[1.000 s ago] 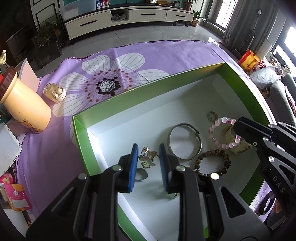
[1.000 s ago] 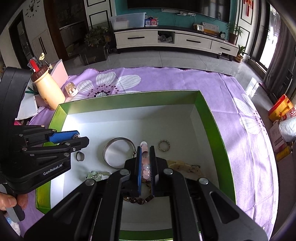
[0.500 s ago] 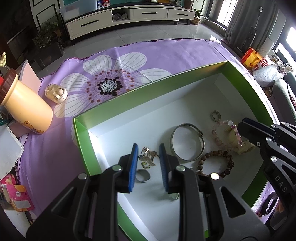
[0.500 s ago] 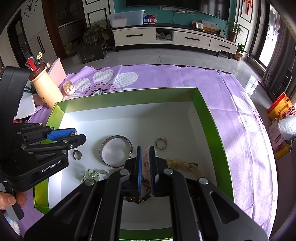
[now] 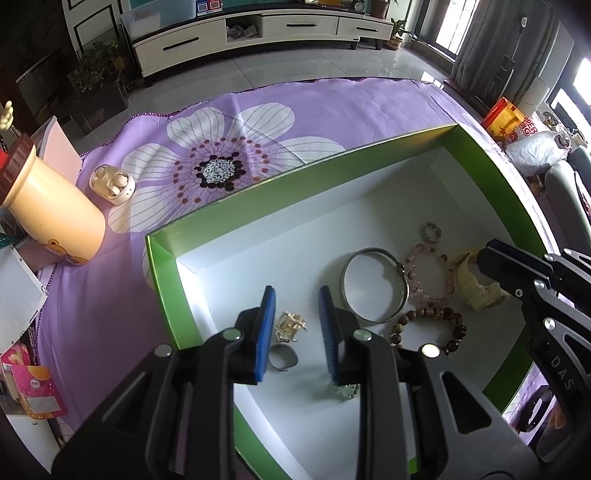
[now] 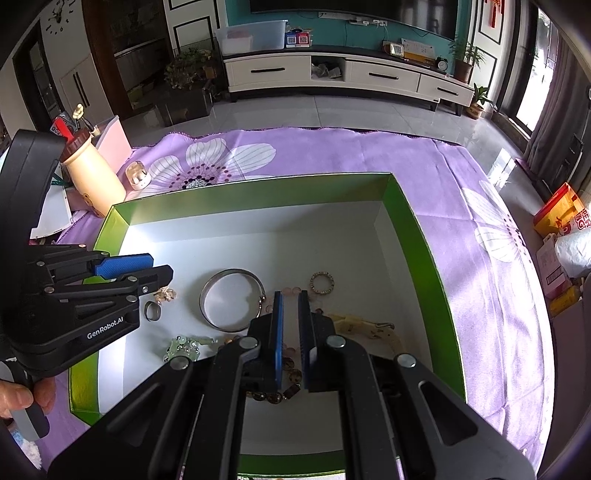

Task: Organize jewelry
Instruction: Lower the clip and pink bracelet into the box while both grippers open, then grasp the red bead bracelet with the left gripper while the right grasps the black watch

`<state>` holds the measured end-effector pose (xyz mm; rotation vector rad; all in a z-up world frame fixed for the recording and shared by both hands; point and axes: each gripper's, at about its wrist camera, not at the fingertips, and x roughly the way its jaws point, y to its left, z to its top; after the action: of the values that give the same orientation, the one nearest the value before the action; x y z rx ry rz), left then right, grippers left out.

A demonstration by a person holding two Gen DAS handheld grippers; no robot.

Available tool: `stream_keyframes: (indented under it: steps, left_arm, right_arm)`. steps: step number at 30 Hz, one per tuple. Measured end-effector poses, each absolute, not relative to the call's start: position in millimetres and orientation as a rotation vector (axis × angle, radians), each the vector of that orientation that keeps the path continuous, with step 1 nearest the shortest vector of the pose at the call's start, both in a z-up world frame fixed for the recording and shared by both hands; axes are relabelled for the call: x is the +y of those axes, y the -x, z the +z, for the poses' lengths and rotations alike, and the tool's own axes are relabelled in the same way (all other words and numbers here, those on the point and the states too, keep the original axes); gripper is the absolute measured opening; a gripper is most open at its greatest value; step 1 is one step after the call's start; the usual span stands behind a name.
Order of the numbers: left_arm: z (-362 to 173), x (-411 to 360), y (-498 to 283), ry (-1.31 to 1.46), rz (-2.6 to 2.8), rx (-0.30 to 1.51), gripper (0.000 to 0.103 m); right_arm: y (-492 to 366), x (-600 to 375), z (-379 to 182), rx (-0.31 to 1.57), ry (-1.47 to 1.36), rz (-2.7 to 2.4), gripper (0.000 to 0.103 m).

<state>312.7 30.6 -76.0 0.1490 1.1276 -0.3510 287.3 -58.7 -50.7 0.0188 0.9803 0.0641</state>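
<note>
Hovering spread above a gold charm [image 5: 291,325], the left claw [image 5: 297,306]; right claw [image 6: 290,306] pressed together beside pink beads [image 5: 428,273].

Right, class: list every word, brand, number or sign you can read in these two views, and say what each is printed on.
"GenRobot.AI": white print on the side of the left gripper.
"DAS": letters on the body of the right gripper; the rest is cut off.
Red and yellow bag: large letters, only partly visible, not readable.
Pink packet: label too blurred to read.
Wall clock: too small to read.
</note>
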Motion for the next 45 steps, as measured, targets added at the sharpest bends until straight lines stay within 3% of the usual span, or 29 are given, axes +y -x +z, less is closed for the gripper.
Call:
stream_keyframes:
  steps: [2,4,7,11,13,17,19,25,37,45]
  left_arm:
    - [-75,30,-310,-0.146,-0.355,1.122,0.031]
    - [-73,30,-308,-0.141,-0.354,1.11,0.051]
    - [-68,30,-303,-0.139,-0.353,1.089,0.055]
    - [-60,31,-296,-0.125,-0.367,1.067,0.068]
    - [-54,32,-291,-0.115,-0.373,1.051,0.074]
    - [-42,34,-281,-0.095,-0.376,1.025,0.079]
    - [-36,36,-276,-0.081,-0.379,1.011,0.085]
    - [-13,35,-253,-0.046,-0.404,0.945,0.094]
    - [27,26,-170,-0.064,-0.518,0.817,0.095]
    - [-9,-10,-112,-0.11,-0.659,0.952,0.095]
  right_arm:
    - [-285,-59,-50,0.976,-0.032,0.07,0.007]
    - [-283,-58,-50,0.975,-0.035,0.072,0.008]
    - [-280,-58,-50,0.975,-0.033,0.066,0.018]
    - [-273,-60,-47,0.965,-0.049,0.066,0.022]
    - [-269,-62,-44,0.954,-0.057,0.066,0.032]
    - [-257,-69,-33,0.92,-0.072,0.061,0.04]
    - [-251,-72,-26,0.904,-0.077,0.06,0.049]
    - [-228,-84,-7,0.86,-0.087,0.056,0.06]
    - [-148,-123,4,0.857,-0.09,0.03,0.062]
    - [-97,-149,-26,0.964,-0.062,-0.025,0.062]
